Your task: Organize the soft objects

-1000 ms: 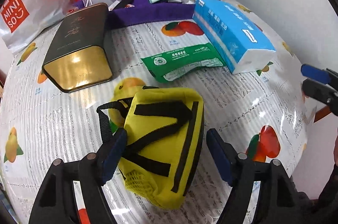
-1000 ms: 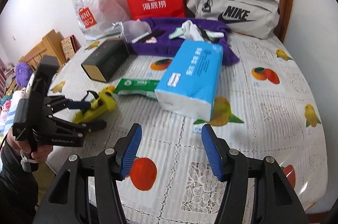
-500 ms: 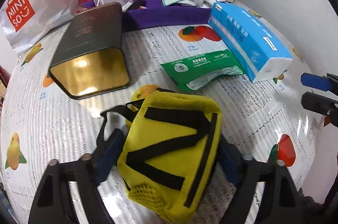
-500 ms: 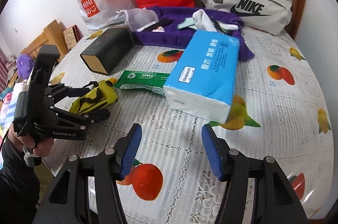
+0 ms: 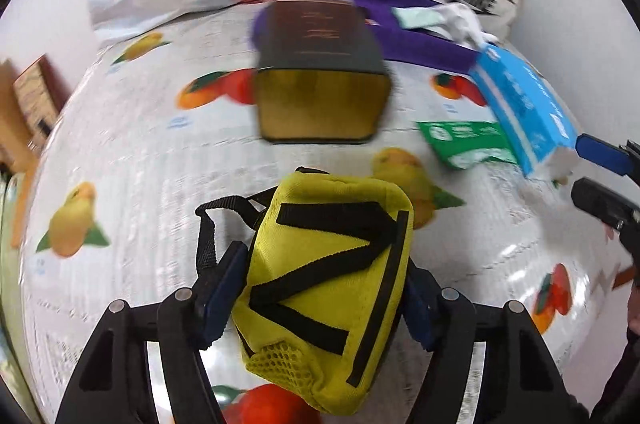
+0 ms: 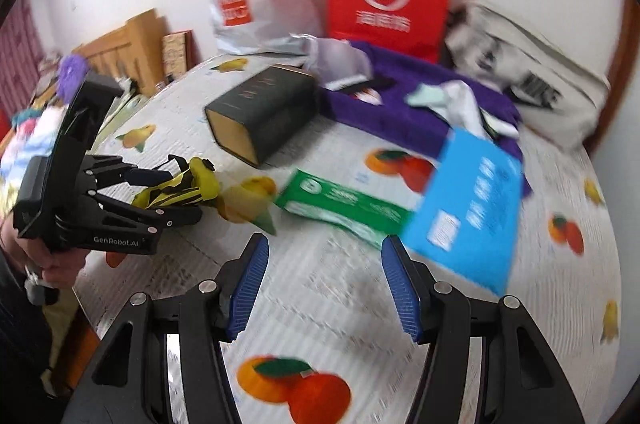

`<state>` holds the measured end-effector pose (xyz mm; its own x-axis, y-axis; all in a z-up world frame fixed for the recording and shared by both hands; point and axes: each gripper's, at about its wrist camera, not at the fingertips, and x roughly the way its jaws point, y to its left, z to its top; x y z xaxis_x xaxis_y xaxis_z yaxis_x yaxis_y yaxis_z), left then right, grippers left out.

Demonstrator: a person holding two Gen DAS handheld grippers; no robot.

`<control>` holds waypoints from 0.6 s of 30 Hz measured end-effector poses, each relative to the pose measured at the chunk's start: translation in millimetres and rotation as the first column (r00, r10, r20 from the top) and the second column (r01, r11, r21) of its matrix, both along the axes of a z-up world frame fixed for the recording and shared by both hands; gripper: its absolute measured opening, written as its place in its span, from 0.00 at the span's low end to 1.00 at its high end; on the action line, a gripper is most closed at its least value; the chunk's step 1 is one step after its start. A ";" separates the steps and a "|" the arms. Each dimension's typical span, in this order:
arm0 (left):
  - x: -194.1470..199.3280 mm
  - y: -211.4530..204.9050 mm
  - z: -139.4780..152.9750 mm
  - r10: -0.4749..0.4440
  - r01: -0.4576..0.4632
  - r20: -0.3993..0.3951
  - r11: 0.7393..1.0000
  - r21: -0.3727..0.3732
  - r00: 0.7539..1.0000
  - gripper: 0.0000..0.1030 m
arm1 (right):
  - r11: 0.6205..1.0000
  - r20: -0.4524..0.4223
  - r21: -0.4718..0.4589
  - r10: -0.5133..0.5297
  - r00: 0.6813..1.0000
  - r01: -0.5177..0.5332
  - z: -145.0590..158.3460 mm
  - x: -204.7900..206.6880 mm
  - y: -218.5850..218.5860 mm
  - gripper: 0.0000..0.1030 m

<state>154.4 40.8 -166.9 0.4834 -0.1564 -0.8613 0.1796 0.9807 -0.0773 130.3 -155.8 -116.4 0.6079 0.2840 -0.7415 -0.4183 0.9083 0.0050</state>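
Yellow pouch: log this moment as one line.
left gripper: closing, pads against yellow pouch | right gripper: open, empty | blue tissue pack: on table, untouched

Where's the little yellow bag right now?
The yellow bag sits between the closing fingers of the left gripper, low in the left wrist view, on the fruit-print tablecloth just in front of the dark box.

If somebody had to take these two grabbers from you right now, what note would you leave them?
Left gripper: jaws closing around the yellow pouch, which sits between them on the table.
Right gripper: open, empty, hovering near the blue tissue pack.
Green packet lies beside the tissue pack; purple cloth and socks are at the back.
Done: nothing visibly sorted.
Left: all of it.
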 end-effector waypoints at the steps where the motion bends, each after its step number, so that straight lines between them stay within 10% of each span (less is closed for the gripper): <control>1: 0.1 3.5 -1.1 0.012 -0.012 0.001 1.000 -0.004 1.000 0.67 | 1.000 0.011 -0.011 0.017 1.000 -0.017 -1.7 1.6 6.9 0.57; 18: -0.3 39.5 -1.1 0.103 -0.105 -0.024 0.989 -0.104 0.994 0.67 | 0.948 0.106 -0.297 0.153 0.982 -0.116 -67.8 38.6 70.7 0.38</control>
<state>154.2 80.4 -168.1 0.4861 -0.1963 -0.8516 0.0744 0.9802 -0.1835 168.9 -85.1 -184.2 0.6729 0.1556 -0.7232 -0.5169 0.7983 -0.3092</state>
